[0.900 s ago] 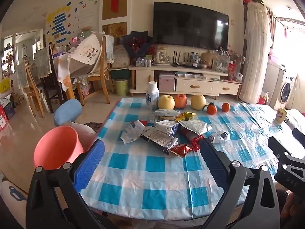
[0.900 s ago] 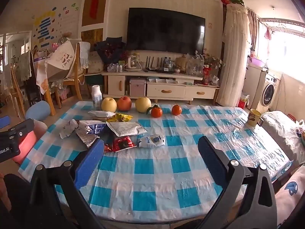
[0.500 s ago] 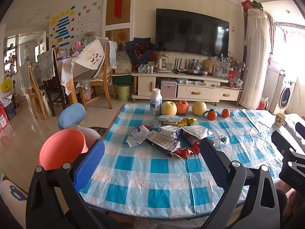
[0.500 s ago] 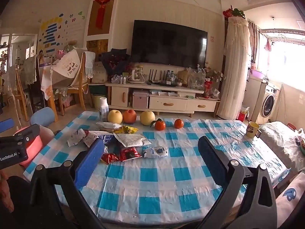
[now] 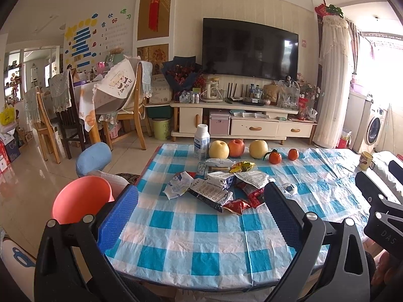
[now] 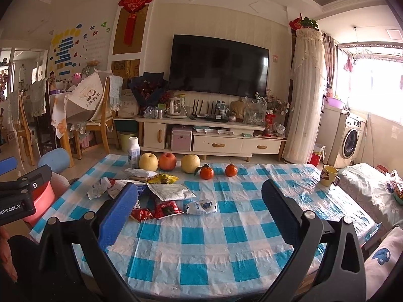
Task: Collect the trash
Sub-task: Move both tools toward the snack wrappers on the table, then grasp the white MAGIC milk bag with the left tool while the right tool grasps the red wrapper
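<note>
Where wrappers (image 6: pixel 166 196) sprawl, long axis left-right, fingers (image 6: pixel 118 214) spread.

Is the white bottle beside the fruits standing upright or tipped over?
Upright: the white bottle stands on its base, cap on top, beside a yellow pear.

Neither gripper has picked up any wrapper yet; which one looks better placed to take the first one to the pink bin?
Likely left. The left gripper, open and empty, faces the wrapper pile, with the pink bin beside its finger. The right gripper is open too, farther from the bin.
</note>
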`<state>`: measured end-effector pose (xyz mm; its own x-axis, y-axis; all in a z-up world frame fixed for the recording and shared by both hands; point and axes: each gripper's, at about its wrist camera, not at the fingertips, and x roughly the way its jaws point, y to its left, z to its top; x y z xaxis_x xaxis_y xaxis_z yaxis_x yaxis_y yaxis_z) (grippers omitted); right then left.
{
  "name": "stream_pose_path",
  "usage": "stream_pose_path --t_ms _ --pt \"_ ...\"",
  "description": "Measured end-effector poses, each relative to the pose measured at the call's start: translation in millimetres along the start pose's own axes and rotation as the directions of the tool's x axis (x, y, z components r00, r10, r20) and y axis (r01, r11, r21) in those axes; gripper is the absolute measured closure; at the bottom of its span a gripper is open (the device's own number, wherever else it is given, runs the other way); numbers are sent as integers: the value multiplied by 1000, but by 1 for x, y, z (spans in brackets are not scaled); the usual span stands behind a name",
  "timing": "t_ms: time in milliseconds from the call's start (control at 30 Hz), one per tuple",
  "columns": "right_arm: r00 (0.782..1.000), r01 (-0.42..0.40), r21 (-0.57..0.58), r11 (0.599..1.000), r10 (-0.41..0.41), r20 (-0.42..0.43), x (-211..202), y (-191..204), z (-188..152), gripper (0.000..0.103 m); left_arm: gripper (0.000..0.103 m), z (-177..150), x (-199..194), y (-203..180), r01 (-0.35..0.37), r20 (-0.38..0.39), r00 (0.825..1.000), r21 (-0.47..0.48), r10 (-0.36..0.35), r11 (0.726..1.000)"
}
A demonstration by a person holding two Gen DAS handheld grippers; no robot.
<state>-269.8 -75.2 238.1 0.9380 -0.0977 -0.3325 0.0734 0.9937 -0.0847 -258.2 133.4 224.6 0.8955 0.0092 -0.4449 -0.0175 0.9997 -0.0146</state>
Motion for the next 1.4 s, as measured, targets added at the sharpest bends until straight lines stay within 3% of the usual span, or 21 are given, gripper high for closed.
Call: stream_pose_path --t_ms 300,567,800,1100,1400 --pt "1000 12 -3 1000 -12 -20 11 -1 -8 4 5 -4 2 -1 2 -2 1000 2 -2 1000" --pt "994 -77 43 996 80 -71 44 -8 -42 4 5 -33 26 0 -33 51 998 20 32 999" --pt "986 -137 80 987 144 -88 73 -15 -71 4 5 -58 62 -3 -72 33 997 77 70 994" --pt "973 -191 101 976 202 -109 104 -25 -78 4 5 -65 100 -14 38 -16 999 117 -36 992" --pt "950 -214 118 970 235 -206 140 -30 -84 4 5 -59 135 -12 67 -42 997 132 -62 989"
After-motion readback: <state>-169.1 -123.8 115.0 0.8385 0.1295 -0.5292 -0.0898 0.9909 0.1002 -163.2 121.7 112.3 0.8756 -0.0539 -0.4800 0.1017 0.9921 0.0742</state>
